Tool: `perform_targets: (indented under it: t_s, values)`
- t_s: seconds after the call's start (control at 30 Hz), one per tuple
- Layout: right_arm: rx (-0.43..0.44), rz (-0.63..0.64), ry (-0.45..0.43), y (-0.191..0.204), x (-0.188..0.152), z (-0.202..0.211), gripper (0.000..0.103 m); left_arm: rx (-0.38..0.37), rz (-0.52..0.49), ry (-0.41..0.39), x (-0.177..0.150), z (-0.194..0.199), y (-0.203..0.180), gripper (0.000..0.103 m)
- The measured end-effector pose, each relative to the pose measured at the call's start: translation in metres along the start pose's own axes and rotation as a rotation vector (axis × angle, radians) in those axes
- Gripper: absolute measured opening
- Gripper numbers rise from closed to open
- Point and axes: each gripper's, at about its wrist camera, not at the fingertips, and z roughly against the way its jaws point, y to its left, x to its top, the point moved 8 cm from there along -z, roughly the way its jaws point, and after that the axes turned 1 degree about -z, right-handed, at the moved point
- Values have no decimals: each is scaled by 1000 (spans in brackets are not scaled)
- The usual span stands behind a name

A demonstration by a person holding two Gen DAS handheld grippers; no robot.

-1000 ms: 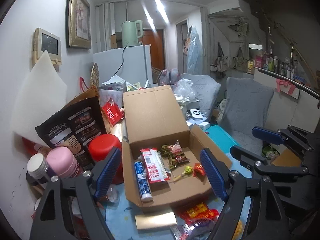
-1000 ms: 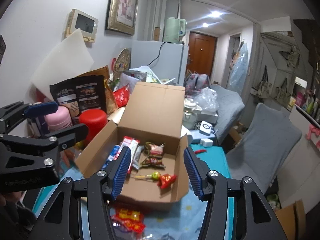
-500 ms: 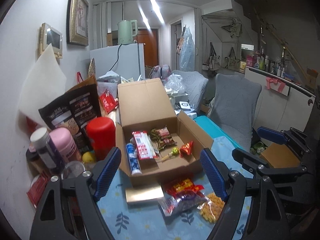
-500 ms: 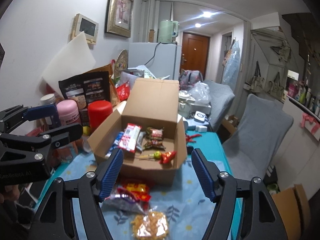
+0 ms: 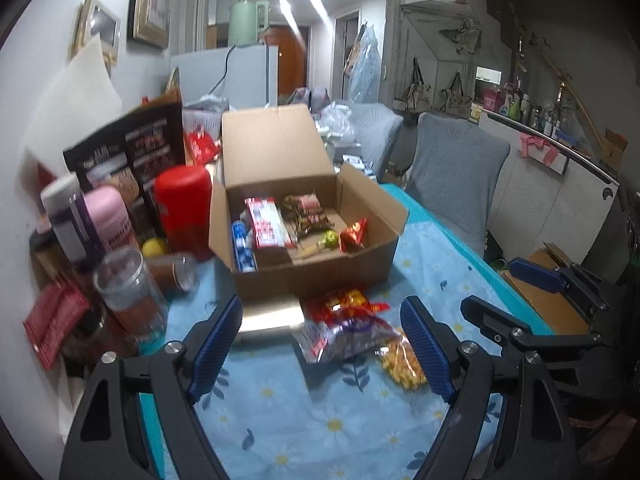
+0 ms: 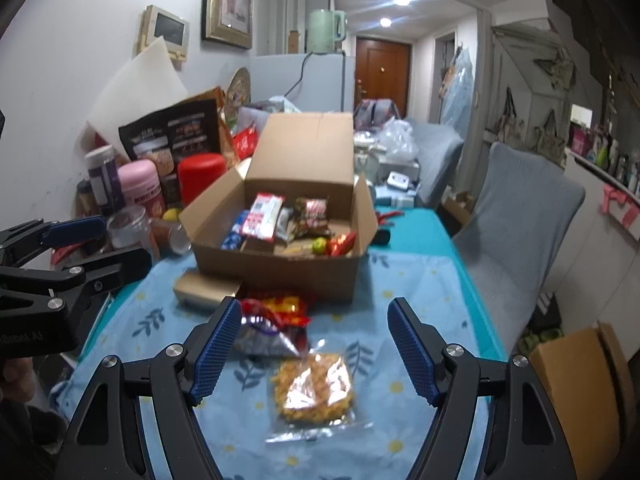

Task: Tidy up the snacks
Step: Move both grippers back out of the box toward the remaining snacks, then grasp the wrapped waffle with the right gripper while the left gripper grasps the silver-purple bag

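Observation:
An open cardboard box (image 5: 312,276) (image 6: 280,272) stands on the flowered blue cloth. It holds a red-white packet (image 5: 266,228), a blue tube (image 5: 242,246), a green lollipop (image 5: 330,237) and a red wrapper (image 5: 354,234). In front of it lie a red-yellow packet (image 5: 344,304) (image 6: 280,308), a purple-clear bag (image 5: 344,336) (image 6: 264,338), a clear bag of yellow snacks (image 5: 402,364) (image 6: 314,386) and a small gold box (image 5: 268,318) (image 6: 206,288). My left gripper (image 5: 320,328) hovers open over the loose packets. My right gripper (image 6: 316,320) is open above the yellow snack bag, holding nothing.
Jars, a pink canister (image 5: 110,216), a red canister (image 5: 184,208) and a black bag (image 5: 128,156) crowd the left side by the wall. A grey chair (image 6: 520,216) stands at the table's right edge. A cardboard carton (image 6: 580,364) sits on the floor.
Both grippers drew back from the box and sank, so the loose packets in front of it came into view. The right jaws spread wider; the left stayed as wide.

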Motion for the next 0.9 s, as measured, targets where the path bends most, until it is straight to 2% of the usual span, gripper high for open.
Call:
perform_targets:
  t_s: [0.47, 0.73, 0.9]
  values:
    - [60, -14, 130, 6, -61, -36, 76, -62, 12, 72, -36, -25, -5, 82]
    - [87, -21, 206, 3, -84, -65, 88, -88, 46, 114, -49, -48, -1, 82]
    - [73, -31, 268, -7, -94, -88, 98, -79, 68, 143, -56, -67, 8, 82]
